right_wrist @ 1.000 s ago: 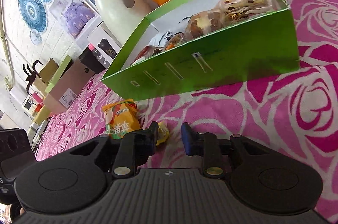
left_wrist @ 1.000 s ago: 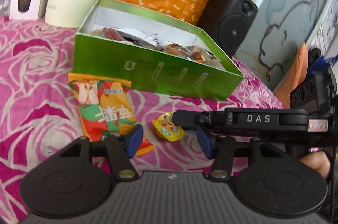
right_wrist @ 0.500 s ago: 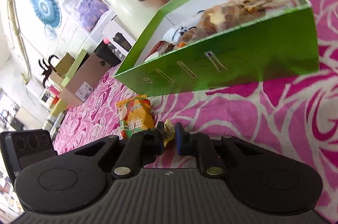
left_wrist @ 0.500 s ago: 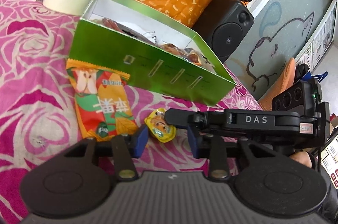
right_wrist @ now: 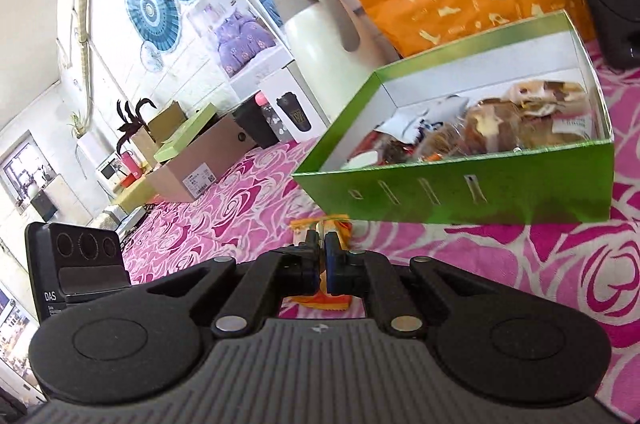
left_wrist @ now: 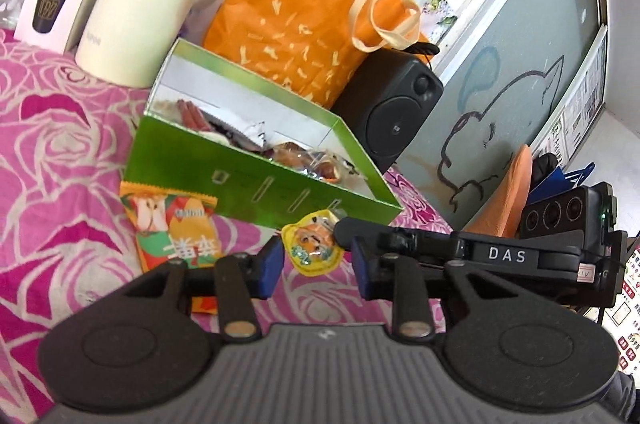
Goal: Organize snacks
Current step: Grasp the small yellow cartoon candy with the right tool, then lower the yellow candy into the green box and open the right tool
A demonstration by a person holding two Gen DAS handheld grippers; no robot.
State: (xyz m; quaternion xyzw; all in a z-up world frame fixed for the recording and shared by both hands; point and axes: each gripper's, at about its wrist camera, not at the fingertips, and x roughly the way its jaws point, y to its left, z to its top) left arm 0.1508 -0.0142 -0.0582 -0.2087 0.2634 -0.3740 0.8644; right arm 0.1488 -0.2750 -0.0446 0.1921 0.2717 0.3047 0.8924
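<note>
Two snacks: my right fingers (right_wrist: 323, 266) clench the light, crinkly yellow packet (left_wrist: 312, 244) by its edge; my left fingers (left_wrist: 318, 270) are closing, empty, orange pouch (left_wrist: 176, 224) lying just left.

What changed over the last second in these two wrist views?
The right gripper closed its jaws on the small yellow snack and seems to have begun lifting it off the cloth. On the left gripper the jaws are closing, with no snack clearly pinched between them. The orange packet stayed flat on the cloth before the green box, which did not move.
</note>
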